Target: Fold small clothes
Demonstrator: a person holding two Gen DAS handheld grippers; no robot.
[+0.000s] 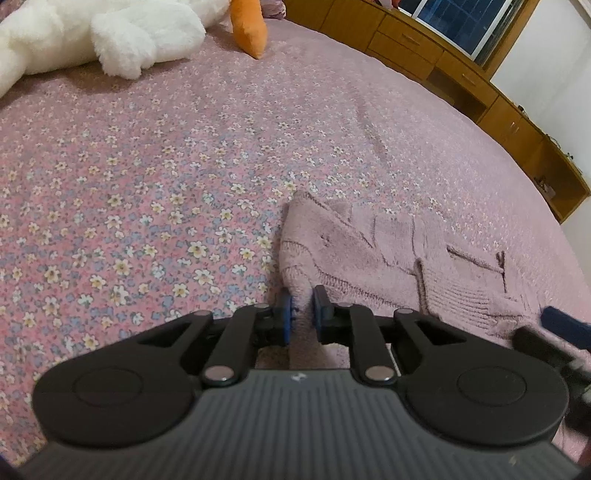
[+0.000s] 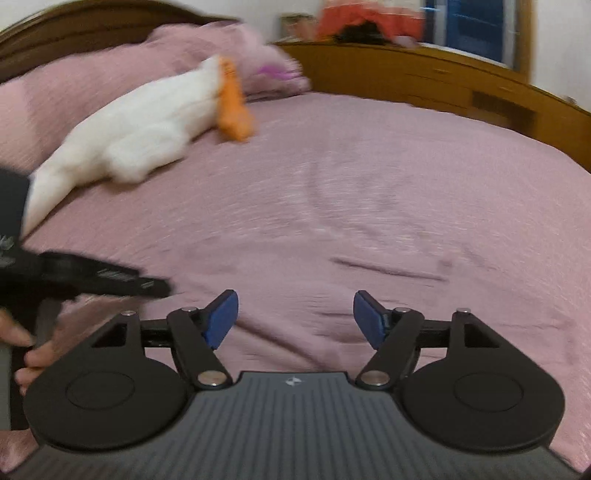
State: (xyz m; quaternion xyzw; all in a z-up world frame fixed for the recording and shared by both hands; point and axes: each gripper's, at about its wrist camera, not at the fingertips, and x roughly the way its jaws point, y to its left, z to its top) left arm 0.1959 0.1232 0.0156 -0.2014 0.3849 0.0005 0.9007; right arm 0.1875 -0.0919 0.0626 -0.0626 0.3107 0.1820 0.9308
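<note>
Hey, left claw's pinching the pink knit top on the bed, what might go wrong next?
The left claw grips only a thin edge fold of the knit top, so it may slip out when pulled. The right claw is open and holds nothing, so the top could drag and bunch on the bedspread.

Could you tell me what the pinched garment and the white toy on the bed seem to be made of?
The pink garment, pinched by the left gripper, looks like soft fuzzy knit: ribbed rows and stitched seams show. The white toy looks like long-pile plush, shaggy and matte, probably synthetic.
</note>
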